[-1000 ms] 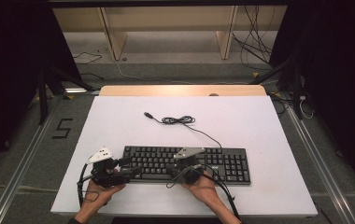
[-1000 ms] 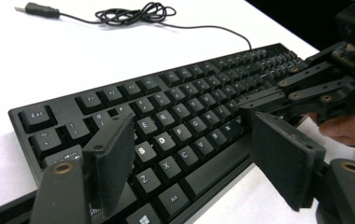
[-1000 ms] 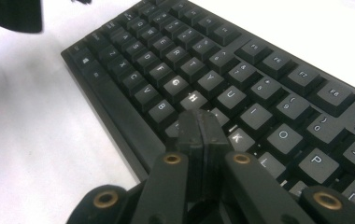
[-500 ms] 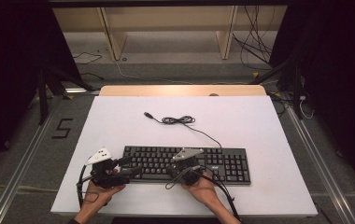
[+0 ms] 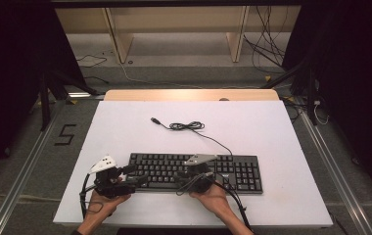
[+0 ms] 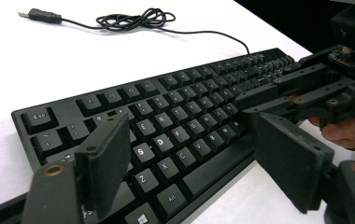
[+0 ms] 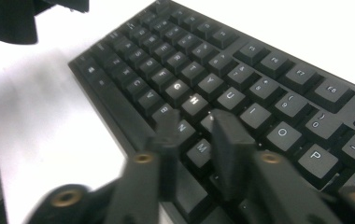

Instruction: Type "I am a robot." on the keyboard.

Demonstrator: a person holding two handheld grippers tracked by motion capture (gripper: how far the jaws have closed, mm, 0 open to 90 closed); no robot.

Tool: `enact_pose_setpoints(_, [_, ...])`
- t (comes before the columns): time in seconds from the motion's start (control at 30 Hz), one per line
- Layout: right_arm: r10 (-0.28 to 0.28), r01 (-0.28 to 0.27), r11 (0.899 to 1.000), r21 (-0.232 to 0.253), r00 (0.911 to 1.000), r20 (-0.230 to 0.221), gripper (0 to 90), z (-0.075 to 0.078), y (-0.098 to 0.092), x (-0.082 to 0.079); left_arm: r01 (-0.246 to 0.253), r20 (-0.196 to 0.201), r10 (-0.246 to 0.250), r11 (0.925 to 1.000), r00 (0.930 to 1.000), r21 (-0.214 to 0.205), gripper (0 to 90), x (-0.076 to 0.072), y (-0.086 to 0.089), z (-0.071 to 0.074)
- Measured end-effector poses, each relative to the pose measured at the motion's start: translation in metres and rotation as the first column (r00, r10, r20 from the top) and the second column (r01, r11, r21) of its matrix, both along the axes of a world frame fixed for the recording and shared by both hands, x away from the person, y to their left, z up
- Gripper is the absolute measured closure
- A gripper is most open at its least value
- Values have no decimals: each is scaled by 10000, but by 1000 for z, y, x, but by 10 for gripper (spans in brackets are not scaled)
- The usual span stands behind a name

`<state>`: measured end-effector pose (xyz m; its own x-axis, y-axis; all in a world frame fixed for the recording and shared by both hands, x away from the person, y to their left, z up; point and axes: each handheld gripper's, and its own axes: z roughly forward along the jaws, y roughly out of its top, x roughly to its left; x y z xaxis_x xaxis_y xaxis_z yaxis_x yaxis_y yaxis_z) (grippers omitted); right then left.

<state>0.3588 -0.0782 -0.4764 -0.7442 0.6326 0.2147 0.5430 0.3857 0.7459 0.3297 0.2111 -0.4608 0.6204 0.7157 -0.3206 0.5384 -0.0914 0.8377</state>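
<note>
So far we have both tools at the near edge of the black full-size computer keyboard (image 5: 196, 171), which lies flat on the white table top (image 5: 272, 127), a little near of its middle, with its thin black cable (image 5: 186, 126) coiled loosely on the far side and the plug lying free, connected to nothing.

Our left gripper (image 6: 189, 168) hovers over the keyboard's near left corner with its jaws wide apart; in the left gripper view the left pad hangs above the lower letter rows and the right pad sits off the near edge, pressing on nothing. Our right gripper (image 7: 196, 154) is over the near middle rows, around the N and M keys. Its jaws have just been opening from a shut position and now stand a narrow gap apart, with nothing held between them; whether a tip rests on a key we cannot tell, as the view is blurred.

We judge the work to be key-pressing with the right tool, one press perhaps just finished. Nothing shows how many keys are left to press.
</note>
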Motion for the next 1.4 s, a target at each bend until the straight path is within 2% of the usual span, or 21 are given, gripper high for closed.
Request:
enact_pose_setpoints(0.1, [27,-25,9998,177,10000,-84,637,2,-1,-1,-64,38,64,10000,10000,-20,263,0,0,0])
enact_pose_setpoints(0.13, [0,5,9994,344,9999,-128,583,4,-2,-1,-119,51,119,9999,9999,-18,263,0,1,0])
enact_pose_setpoints(0.17, [0,5,9994,344,9999,-128,583,4,-2,-1,-119,51,119,9999,9999,-18,262,0,1,0])
enact_pose_setpoints(0.2, [-33,42,9990,445,9998,-218,532,6,-3,-1,-134,68,134,9999,9999,-9,263,0,1,0])
enact_pose_setpoints(0.33, [45,-29,9981,619,9997,-257,465,8,-4,-2,-299,116,299,9996,9995,-22,262,1,4,0])
enact_pose_setpoints(0.57, [212,-192,9971,739,9994,-268,422,10,-2,-5,-359,149,360,9993,9992,-46,261,1,5,0])
enact_pose_setpoints(0.7, [379,-368,9970,685,9992,-147,468,11,0,-8,-370,164,370,9993,9992,-25,261,1,5,0])
enact_pose_setpoints(0.8, [471,-467,9976,513,9989,-60,597,10,2,-12,-381,171,381,9993,9991,-29,261,1,6,0])
enact_pose_setpoints(0.83, [471,-467,9976,513,9989,-60,597,10,2,-12,-385,171,385,9993,9991,-31,261,1,6,0])
enact_pose_setpoints(0.87, [544,-546,9976,423,9985,57,666,10,2,-13,-386,172,386,9993,9991,-27,261,2,6,0])
enact_pose_setpoints(0.93, [553,-555,9978,365,9985,62,697,10,3,-14,-388,175,389,9992,9991,-20,261,2,6,0])
enact_pose_setpoints(1.03, [647,-649,9977,200,9978,106,797,8,6,-16,-391,178,391,9992,9991,-17,261,2,6,0])
enact_pose_setpoints(1.2, [805,-805,9968,-4,9967,105,867,5,8,-17,-390,173,391,9992,9991,-18,261,2,5,0])
enact_pose_setpoints(1.4, [760,-758,9970,-164,9970,123,900,2,10,-17,-364,169,363,9993,9992,26,261,2,4,0])
